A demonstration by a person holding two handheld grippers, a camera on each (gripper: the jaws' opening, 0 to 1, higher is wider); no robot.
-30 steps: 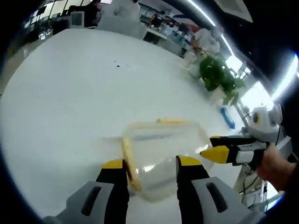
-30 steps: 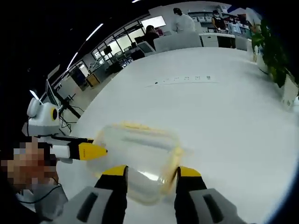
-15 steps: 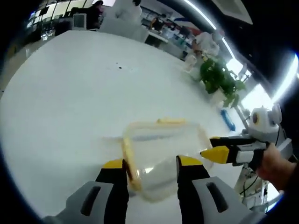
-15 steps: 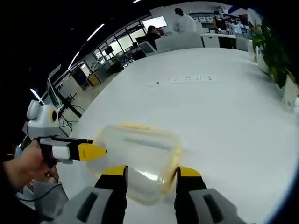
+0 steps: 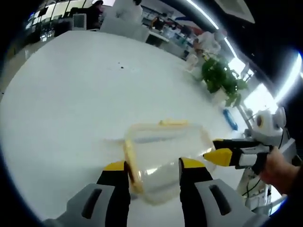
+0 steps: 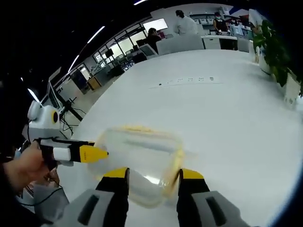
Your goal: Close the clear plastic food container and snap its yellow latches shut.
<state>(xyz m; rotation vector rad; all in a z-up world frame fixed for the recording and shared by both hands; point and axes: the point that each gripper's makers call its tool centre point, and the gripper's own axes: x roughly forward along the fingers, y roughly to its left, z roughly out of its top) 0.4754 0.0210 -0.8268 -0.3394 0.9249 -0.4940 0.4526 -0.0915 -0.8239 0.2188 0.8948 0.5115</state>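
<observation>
Right between left gripper (image 5: 154, 170) jaws — container (image 5: 165, 156)

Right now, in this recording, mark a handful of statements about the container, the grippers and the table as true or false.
1. The clear plastic food container sits on the white table. True.
2. The left gripper has a jaw on each side of one end of the container. True.
3. The right gripper hovers far above the container. False: its jaws straddle an end of the container.
4. A green potted plant stands at the table's far edge. True.
5. The container's trim is red. False: the yellow latches and trim are yellow.
6. The container is stacked on a plate. False: it rests directly on the table.
</observation>
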